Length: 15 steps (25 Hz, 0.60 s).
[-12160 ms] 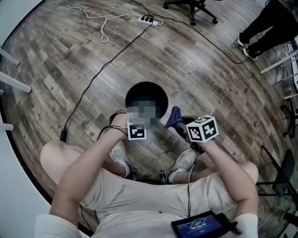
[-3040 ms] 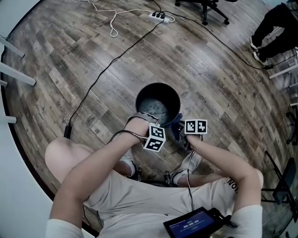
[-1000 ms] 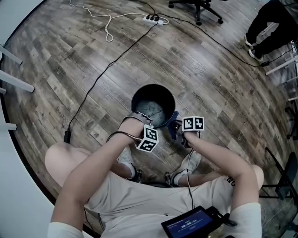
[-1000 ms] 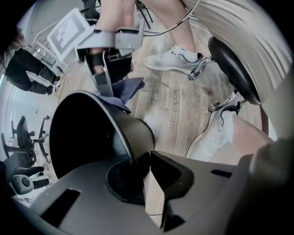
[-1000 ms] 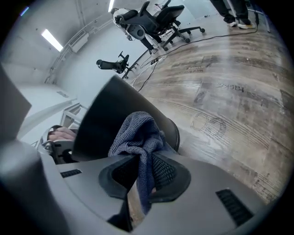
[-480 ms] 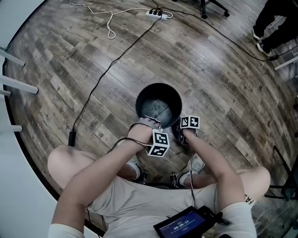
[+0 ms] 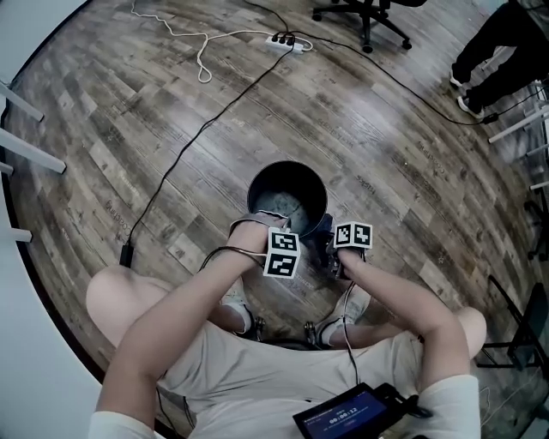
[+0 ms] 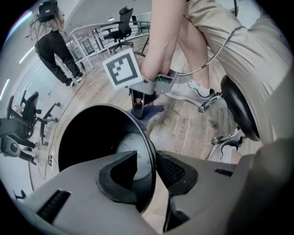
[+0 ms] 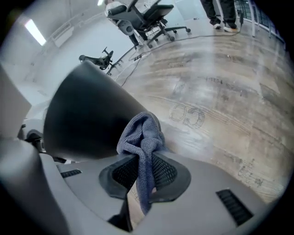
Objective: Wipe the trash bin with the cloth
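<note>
Setting: office-type workroom. Grey-brown wood-plank floor point(image 7: 412, 154). Black castor-base swivel chair point(image 7: 366, 17) at 12 o'clock. White multi-socket power strip point(image 7: 284, 40) at 12 o'clock, long black cable point(image 7: 203, 129) trailing toward 9 o'clock. White metal-framed desks point(image 8: 87, 44) in the left gripper view.

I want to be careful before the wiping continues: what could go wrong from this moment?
1. The left gripper has just been opening its jaws. The rim of the bin stands between them but is not gripped, so a push from the cloth may slide or tip the bin.
2. The right gripper pinches only a thin fold of the cloth in its jaws, so rubbing on the bin could pull it out.
</note>
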{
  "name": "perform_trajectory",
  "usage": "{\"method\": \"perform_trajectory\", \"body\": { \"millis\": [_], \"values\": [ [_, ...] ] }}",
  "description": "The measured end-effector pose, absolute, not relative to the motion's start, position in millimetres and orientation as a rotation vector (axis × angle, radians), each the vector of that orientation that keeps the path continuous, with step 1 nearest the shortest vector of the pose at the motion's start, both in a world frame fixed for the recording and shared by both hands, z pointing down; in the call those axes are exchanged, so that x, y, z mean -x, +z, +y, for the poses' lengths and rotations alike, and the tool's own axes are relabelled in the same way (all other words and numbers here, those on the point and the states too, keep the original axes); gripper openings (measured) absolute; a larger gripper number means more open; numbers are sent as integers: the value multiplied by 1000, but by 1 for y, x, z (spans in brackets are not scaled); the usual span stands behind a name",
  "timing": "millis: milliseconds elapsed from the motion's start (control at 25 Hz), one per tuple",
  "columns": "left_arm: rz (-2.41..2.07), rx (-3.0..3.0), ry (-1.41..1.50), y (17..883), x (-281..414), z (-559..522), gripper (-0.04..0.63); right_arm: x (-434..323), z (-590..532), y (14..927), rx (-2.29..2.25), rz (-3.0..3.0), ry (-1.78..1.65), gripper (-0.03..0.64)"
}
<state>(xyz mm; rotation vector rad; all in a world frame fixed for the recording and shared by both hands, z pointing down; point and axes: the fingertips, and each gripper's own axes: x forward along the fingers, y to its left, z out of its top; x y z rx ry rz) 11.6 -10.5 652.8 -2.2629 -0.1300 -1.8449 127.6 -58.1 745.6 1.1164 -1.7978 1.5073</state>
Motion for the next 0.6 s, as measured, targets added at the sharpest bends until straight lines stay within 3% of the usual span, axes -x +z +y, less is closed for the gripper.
{"method": "perform_trajectory", "body": {
  "millis": [320, 600],
  "values": [
    [-149, 2187, -1914, 645, 22, -10, 118, -130, -45, 637, -1041, -1959, 1453, 58],
    [-163, 1928, -1885, 673, 32, -13, 120, -104, -35, 611, -1008, -2025, 1513, 58]
  ]
}}
